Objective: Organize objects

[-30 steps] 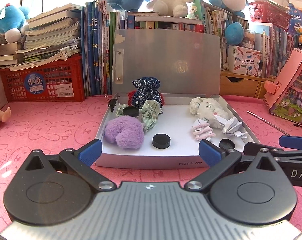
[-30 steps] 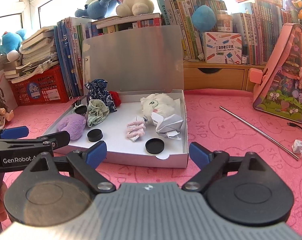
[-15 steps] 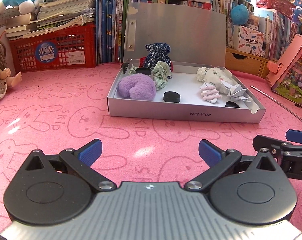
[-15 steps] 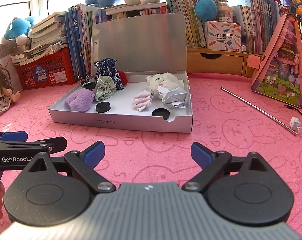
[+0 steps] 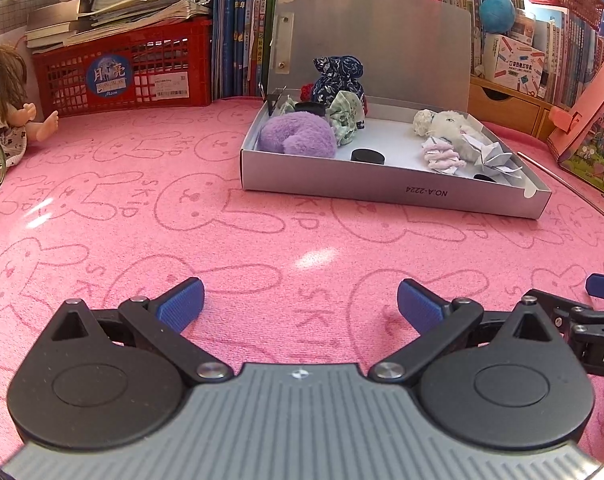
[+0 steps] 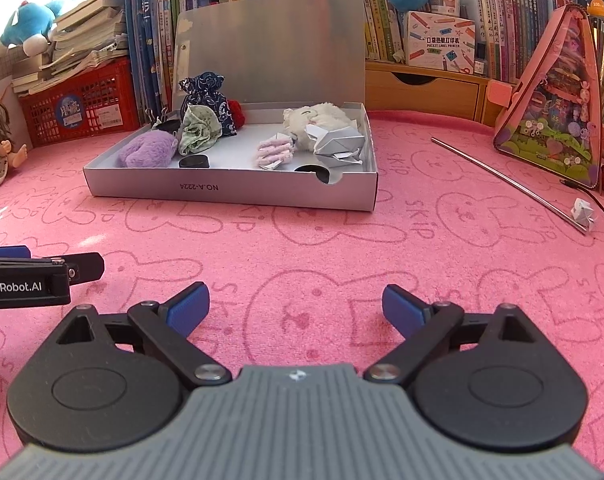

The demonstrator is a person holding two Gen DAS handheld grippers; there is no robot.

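Silver cardboard box (image 5: 394, 194) sits well ahead and right of the empty, spread-wide left gripper (image 5: 300, 299), nearly dead ahead of the equally empty right gripper (image 6: 295, 304), long side facing us, holding one purple plush (image 5: 297, 137), two black discs and some soft toys.

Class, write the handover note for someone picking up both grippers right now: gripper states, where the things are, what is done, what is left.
Left gripper: open, holding nothing, low over the pink mat.
Right gripper: open, holding nothing, beside the left one.
Silver box: lid up, on the mat ahead of both grippers.
Done: inside the box lie the purple plush, blue pouch, green cloth, white plush, folded paper, pink piece and two black discs.
Left: a small folded paper and a metal rod lie on the mat to the right, outside the box; whether they belong inside is unclear.
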